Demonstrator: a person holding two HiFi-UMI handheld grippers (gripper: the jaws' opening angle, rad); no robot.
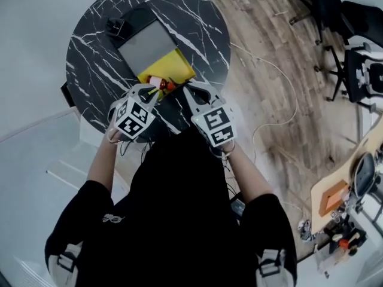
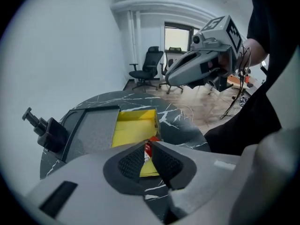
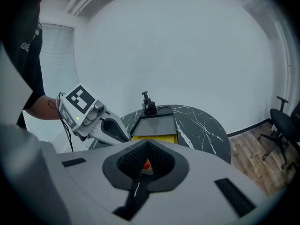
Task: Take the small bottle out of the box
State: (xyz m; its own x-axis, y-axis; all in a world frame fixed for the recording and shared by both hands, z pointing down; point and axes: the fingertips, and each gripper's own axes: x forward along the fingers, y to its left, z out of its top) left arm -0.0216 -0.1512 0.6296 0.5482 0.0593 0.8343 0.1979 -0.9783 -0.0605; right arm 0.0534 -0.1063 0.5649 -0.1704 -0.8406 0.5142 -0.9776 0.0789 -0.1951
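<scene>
The small bottle [image 1: 159, 83], white with a red cap, is at the near edge of the yellow box [image 1: 175, 64] on the round black marble table [image 1: 197, 28]. My left gripper [image 1: 152, 89] has its tips on the bottle. In the left gripper view the bottle [image 2: 148, 150] shows as a red and white strip pinched in the narrow slit between the pads. My right gripper [image 1: 184, 90] is just right of it with its jaws together. In the right gripper view only a red spot of the bottle [image 3: 147, 164] shows past them.
A grey lid [image 1: 146, 43] lies flat behind the yellow box, with a black clamp-like block [image 1: 114, 26] at its far left corner. Office chairs [image 1: 353, 64] and a loose cable [image 1: 281, 76] are on the wooden floor to the right. The person's body is close to the table's near edge.
</scene>
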